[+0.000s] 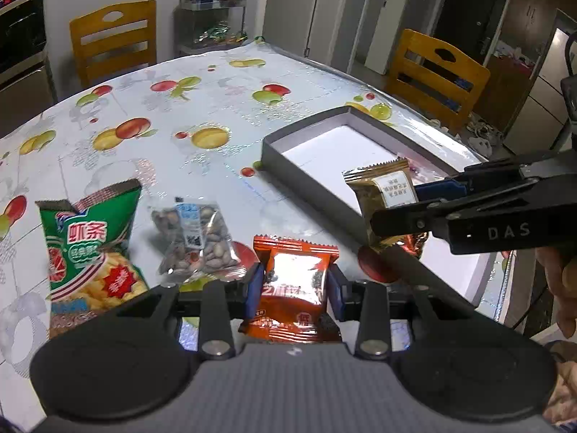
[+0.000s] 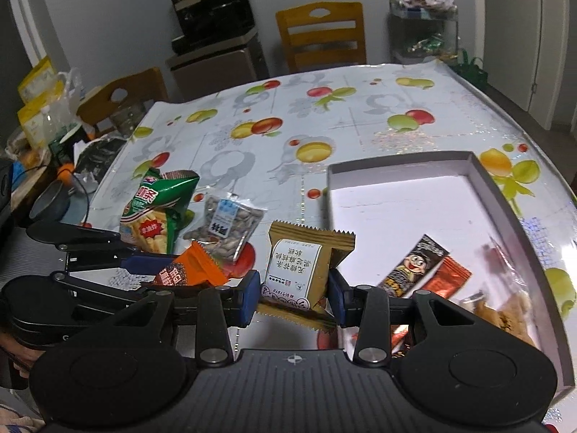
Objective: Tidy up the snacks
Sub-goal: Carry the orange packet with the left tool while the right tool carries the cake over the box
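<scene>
At my nine o'clock on the table I see the green shrimp-stick bag, lying on the fruit-print cloth. Just beside it toward ten o'clock lies the clear nut packet. Dead ahead at twelve, my left tool is clamped on the orange snack packet, blue pads pressing both of its sides, the packet lifted off the cloth. At two o'clock, my right tool grips the gold cake packet by its sides, held above the near left corner of the grey box. Further on at three o'clock, inside the box, lie a cartoon-printed bar, a red-orange packet touching it, and some pale brown snacks I can't identify.
</scene>
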`<action>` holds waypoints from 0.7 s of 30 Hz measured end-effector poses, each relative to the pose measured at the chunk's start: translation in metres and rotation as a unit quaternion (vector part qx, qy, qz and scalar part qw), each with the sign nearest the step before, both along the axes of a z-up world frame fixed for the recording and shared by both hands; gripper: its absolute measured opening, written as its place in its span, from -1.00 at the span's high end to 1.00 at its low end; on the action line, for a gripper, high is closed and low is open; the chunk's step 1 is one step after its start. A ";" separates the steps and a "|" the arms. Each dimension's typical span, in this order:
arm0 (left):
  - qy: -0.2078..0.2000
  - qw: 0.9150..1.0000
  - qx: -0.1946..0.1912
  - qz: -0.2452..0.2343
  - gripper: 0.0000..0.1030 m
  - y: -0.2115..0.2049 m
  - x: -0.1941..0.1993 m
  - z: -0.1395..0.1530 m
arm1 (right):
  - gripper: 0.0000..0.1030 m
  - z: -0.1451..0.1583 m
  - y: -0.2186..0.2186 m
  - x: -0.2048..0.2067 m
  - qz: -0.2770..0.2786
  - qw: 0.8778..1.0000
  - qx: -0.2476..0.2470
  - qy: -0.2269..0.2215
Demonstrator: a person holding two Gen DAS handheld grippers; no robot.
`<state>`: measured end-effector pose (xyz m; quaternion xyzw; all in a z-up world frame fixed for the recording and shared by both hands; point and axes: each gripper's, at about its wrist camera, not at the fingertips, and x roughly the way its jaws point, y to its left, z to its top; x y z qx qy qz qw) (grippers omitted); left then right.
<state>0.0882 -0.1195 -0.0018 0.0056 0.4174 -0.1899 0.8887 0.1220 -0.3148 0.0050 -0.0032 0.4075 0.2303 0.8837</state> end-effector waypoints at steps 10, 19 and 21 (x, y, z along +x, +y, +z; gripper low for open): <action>0.000 1.000 0.001 -0.014 0.33 -0.016 0.006 0.002 | 0.21 0.002 -0.020 -0.001 -0.026 1.000 0.006 -0.004; -0.005 1.000 -0.006 -0.027 0.33 -0.034 0.014 0.007 | 0.21 0.005 -0.039 0.003 -0.044 0.999 0.007 -0.007; -0.006 0.999 -0.007 -0.031 0.33 -0.038 0.016 0.009 | 0.21 0.005 -0.043 0.004 -0.047 0.999 0.008 -0.008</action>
